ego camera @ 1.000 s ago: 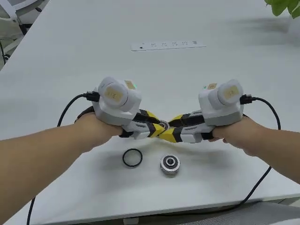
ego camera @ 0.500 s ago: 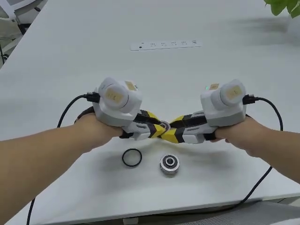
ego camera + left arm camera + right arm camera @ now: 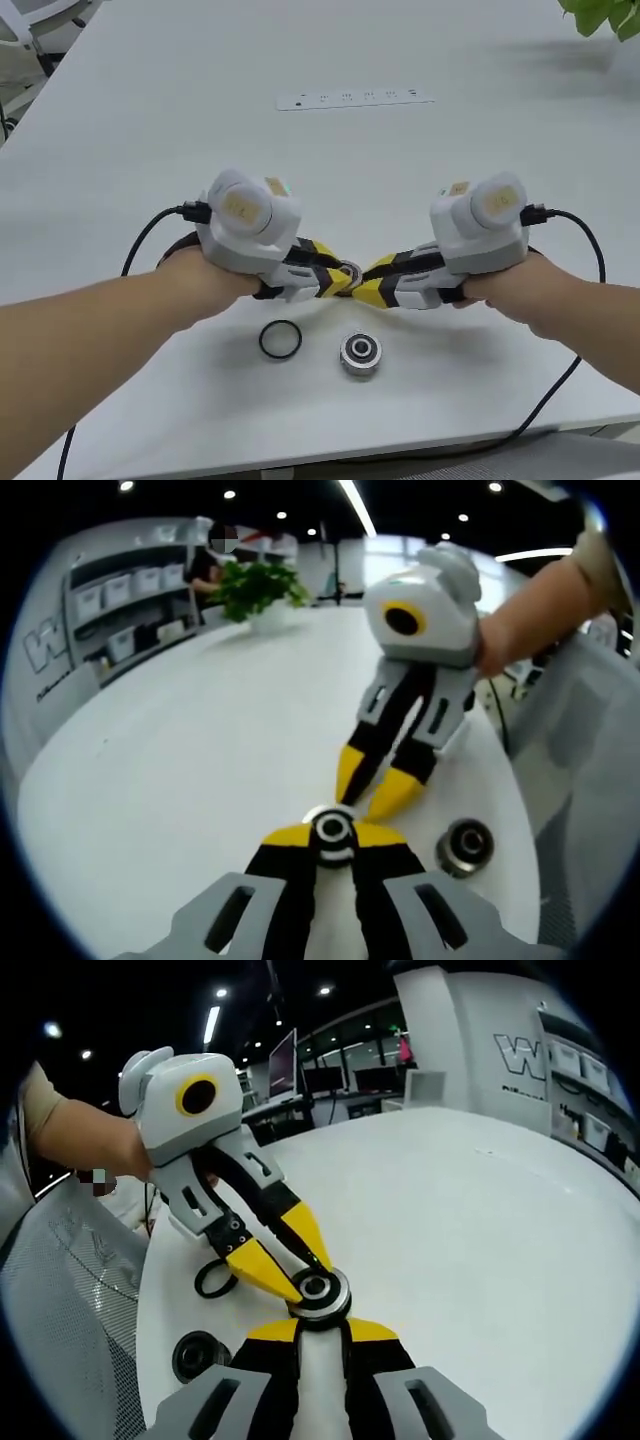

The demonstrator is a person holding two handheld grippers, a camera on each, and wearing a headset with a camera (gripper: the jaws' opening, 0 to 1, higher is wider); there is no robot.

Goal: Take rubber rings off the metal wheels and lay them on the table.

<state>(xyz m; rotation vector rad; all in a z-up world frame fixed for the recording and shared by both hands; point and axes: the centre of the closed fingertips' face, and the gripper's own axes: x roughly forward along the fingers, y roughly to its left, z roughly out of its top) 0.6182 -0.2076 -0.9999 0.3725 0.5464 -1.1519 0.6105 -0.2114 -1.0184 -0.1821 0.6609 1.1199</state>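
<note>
Over the last second very little has changed. The left gripper point(image 3: 330, 280) and right gripper point(image 3: 368, 290) stay locked tip to tip above the surface point(image 3: 400, 160). The pair has only drifted up a touch, with the right one dipping slightly at its tips.

The left jaws are closed on a metal wheel point(image 3: 347, 270), held in the air between the 2 tools. The right jaws meet that wheel from the opposite side, drawn nearly together at its rim. I cannot tell whether they have a bite on the rubber or merely touch it. In the right gripper view a dark band circles the held wheel, so I judge its ring is not off yet.

Below the grippers, 1 loose rubber ring point(image 3: 281, 340) lies flat on the surface. A second wheel point(image 3: 360, 352) sits just beside it, not touching. Neither has shifted.

I read that as 1 ring delivered and the peel on this wheel stalled. The next pull probably needs a surer hold on the rubber's edge.
</note>
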